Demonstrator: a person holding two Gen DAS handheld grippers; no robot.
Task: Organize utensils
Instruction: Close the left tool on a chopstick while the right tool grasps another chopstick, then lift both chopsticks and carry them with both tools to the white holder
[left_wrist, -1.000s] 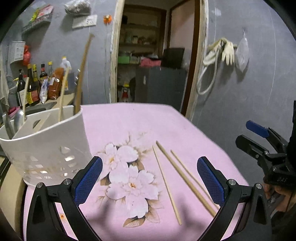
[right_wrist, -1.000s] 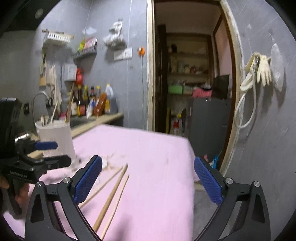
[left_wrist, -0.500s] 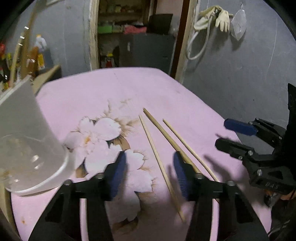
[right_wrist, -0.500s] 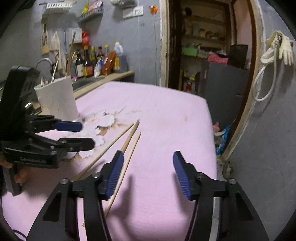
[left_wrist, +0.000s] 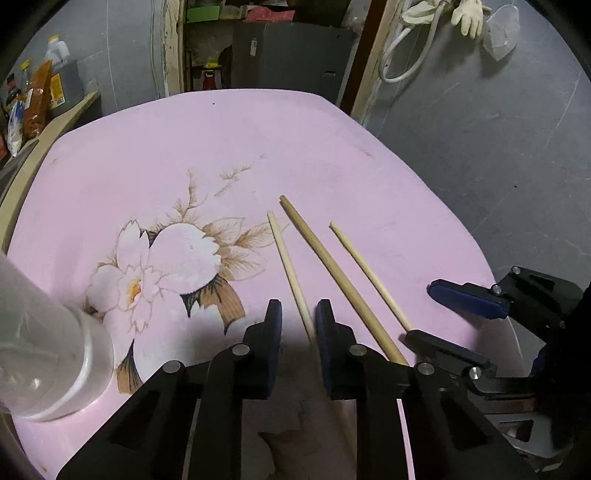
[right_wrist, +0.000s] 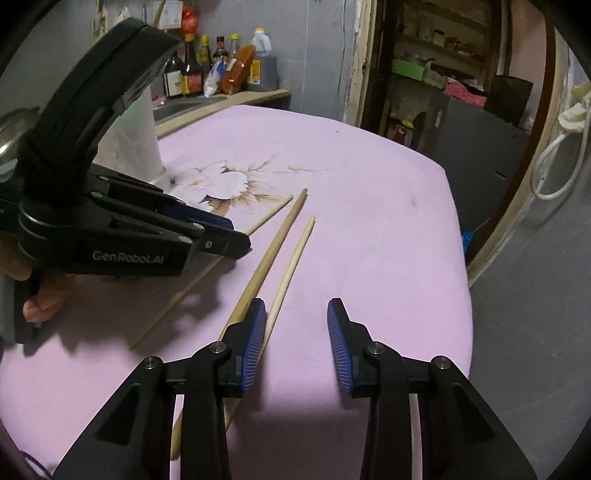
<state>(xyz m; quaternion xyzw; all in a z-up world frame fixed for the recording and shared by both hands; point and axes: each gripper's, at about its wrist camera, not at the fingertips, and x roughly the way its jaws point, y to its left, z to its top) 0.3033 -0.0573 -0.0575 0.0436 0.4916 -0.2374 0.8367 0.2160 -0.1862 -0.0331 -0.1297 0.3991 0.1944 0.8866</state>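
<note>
Three wooden sticks lie side by side on the pink flowered tablecloth (left_wrist: 184, 147): a thin chopstick (left_wrist: 286, 258), a thicker long stick (left_wrist: 325, 258) and another thin chopstick (left_wrist: 365, 266). My left gripper (left_wrist: 298, 328) points down over the first thin chopstick. Its jaws are closing with that chopstick between them, near the right pad but not pinched. My right gripper (right_wrist: 297, 328) is also closing. The other thin chopstick (right_wrist: 293, 254) runs along the inner edge of its left pad, and the thick stick (right_wrist: 273, 240) passes under that finger. A white utensil holder (left_wrist: 48, 350) stands at the left.
Seen from the right wrist, the left gripper (right_wrist: 236, 236) and the hand (right_wrist: 37, 299) holding it fill the left side, hiding part of the holder (right_wrist: 144, 136). Sauce bottles (right_wrist: 221, 74) line a counter behind. The table's right edge (right_wrist: 461, 258) drops to a grey floor, and a doorway (right_wrist: 443, 74) lies beyond.
Both grippers tilted down and came in low over the sticks, and both sets of jaws narrowed from wide open. The holder slid to the left edge of the left wrist view.
</note>
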